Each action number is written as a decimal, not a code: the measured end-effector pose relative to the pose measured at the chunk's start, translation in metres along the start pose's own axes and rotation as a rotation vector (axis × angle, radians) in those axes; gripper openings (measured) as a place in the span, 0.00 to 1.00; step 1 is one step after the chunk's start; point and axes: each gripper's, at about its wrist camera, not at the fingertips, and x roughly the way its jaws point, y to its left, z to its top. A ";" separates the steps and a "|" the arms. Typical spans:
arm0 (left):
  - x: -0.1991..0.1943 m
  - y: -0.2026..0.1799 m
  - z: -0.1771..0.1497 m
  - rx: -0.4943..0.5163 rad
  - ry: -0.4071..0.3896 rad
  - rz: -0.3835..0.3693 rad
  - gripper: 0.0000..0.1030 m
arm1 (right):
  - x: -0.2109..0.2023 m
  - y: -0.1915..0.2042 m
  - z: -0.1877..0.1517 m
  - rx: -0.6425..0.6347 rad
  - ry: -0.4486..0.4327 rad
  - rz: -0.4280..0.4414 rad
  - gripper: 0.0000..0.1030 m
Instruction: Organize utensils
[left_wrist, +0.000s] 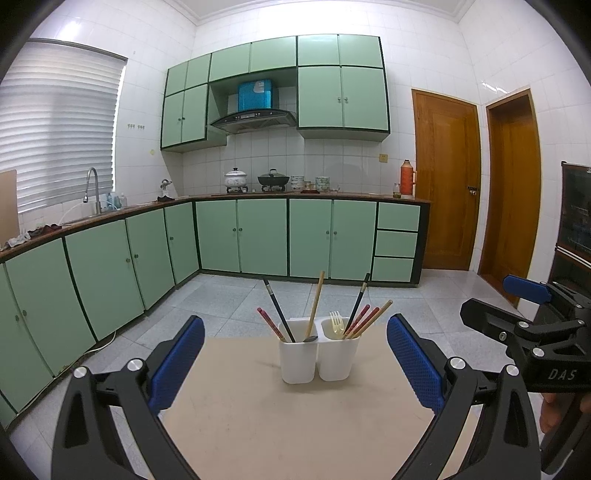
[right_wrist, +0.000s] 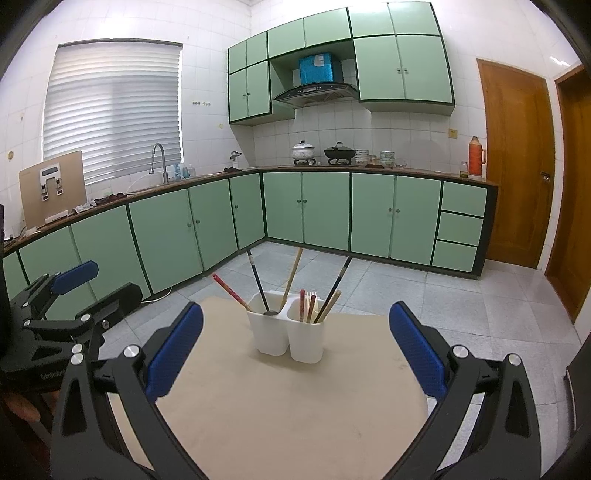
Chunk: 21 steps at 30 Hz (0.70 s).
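Two white utensil cups stand side by side near the far edge of a beige table (left_wrist: 258, 424). The left cup (left_wrist: 298, 360) holds a red chopstick, a black one, a wooden one and a spoon. The right cup (left_wrist: 338, 356) holds a cream fork (left_wrist: 337, 321), red and wooden chopsticks and a black one. Both cups show in the right wrist view (right_wrist: 271, 334) (right_wrist: 306, 341). My left gripper (left_wrist: 295, 365) is open and empty, short of the cups. My right gripper (right_wrist: 295, 349) is open and empty, also short of them.
The right gripper shows at the right edge of the left wrist view (left_wrist: 535, 332); the left gripper shows at the left of the right wrist view (right_wrist: 55, 317). Green kitchen cabinets (left_wrist: 258, 236) line the far walls. Wooden doors (left_wrist: 447, 177) stand at right.
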 end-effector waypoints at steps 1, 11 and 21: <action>0.000 0.000 0.000 -0.001 -0.001 0.000 0.94 | 0.000 0.000 0.000 -0.001 0.000 0.000 0.95; 0.000 0.002 0.000 -0.001 -0.001 0.000 0.94 | 0.000 0.000 0.000 0.000 0.001 0.000 0.95; 0.000 0.001 0.000 -0.002 -0.001 0.000 0.94 | -0.001 0.001 0.000 0.001 0.003 0.001 0.95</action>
